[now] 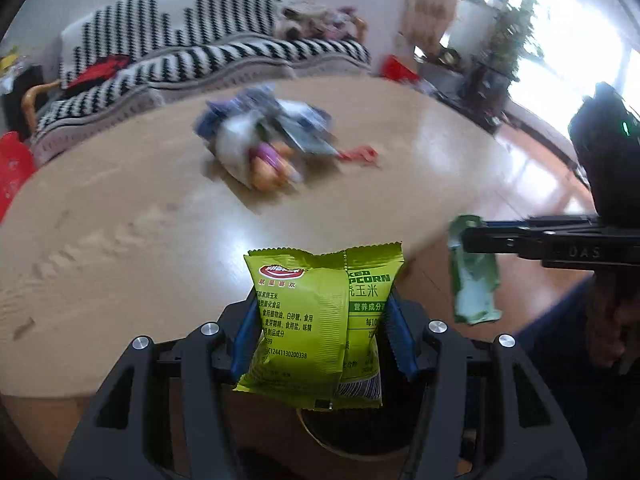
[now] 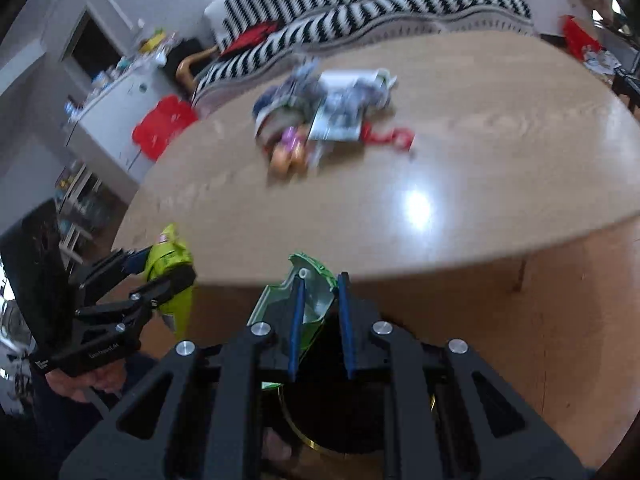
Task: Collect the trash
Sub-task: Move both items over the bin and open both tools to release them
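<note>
My left gripper [image 1: 322, 304] is shut on a lime-green popcorn packet [image 1: 316, 320] and holds it off the table's near edge, above a dark round bin [image 1: 352, 436]. It also shows in the right wrist view [image 2: 168, 264] with the packet [image 2: 172, 256]. My right gripper [image 2: 320, 280] is shut on a torn green wrapper [image 2: 308, 300], also over the bin [image 2: 340, 424]. In the left wrist view the right gripper [image 1: 466, 240] holds the wrapper [image 1: 474, 280] hanging down.
A pile of wrappers and packets [image 1: 264, 140] lies mid-table on the oval wooden table [image 1: 120, 220], with a red scrap [image 1: 360, 154] beside it. A striped sofa [image 1: 180, 40] stands behind. A red stool [image 2: 164, 124] stands at the left.
</note>
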Demonstrator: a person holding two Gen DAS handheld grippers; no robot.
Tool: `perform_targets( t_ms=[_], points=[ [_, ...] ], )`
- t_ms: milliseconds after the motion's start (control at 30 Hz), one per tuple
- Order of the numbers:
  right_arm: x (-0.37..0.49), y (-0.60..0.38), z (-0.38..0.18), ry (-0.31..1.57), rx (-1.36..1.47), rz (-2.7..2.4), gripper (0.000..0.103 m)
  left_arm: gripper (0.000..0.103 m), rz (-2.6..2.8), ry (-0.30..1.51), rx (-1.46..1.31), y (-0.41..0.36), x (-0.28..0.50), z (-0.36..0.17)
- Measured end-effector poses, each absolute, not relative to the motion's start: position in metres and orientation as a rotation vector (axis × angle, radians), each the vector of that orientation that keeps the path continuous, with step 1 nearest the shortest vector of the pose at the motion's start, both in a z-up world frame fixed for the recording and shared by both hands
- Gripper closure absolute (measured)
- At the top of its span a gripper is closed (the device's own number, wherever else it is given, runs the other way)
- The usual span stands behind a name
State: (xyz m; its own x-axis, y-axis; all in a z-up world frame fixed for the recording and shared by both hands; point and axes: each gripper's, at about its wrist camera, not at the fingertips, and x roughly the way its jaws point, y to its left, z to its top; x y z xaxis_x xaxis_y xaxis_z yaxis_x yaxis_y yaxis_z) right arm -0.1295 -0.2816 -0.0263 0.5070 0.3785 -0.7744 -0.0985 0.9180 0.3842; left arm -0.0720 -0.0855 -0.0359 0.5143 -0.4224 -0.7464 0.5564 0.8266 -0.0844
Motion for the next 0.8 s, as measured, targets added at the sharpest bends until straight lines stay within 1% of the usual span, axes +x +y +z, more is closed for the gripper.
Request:
perform_targets(
  t_ms=[167, 333, 800],
  points=[
    [-0.153, -0.267, -0.048, 1.076, 0.257, 0.318, 0.086, 0.049, -0.683, 0.963, 0.241, -0.104, -0.096, -0.074],
    [-0.161, -0.266, -0.067, 1.13, 0.229, 0.298, 0.086, 0.049, -0.712, 1.04, 0.256, -0.112, -0.096, -0.095],
    [-0.158, -0.271, -0.07, 1.14, 0.212, 0.28, 0.086, 0.049, -0.72, 1.077, 0.245, -0.119, -0.089, -0.1]
  ],
)
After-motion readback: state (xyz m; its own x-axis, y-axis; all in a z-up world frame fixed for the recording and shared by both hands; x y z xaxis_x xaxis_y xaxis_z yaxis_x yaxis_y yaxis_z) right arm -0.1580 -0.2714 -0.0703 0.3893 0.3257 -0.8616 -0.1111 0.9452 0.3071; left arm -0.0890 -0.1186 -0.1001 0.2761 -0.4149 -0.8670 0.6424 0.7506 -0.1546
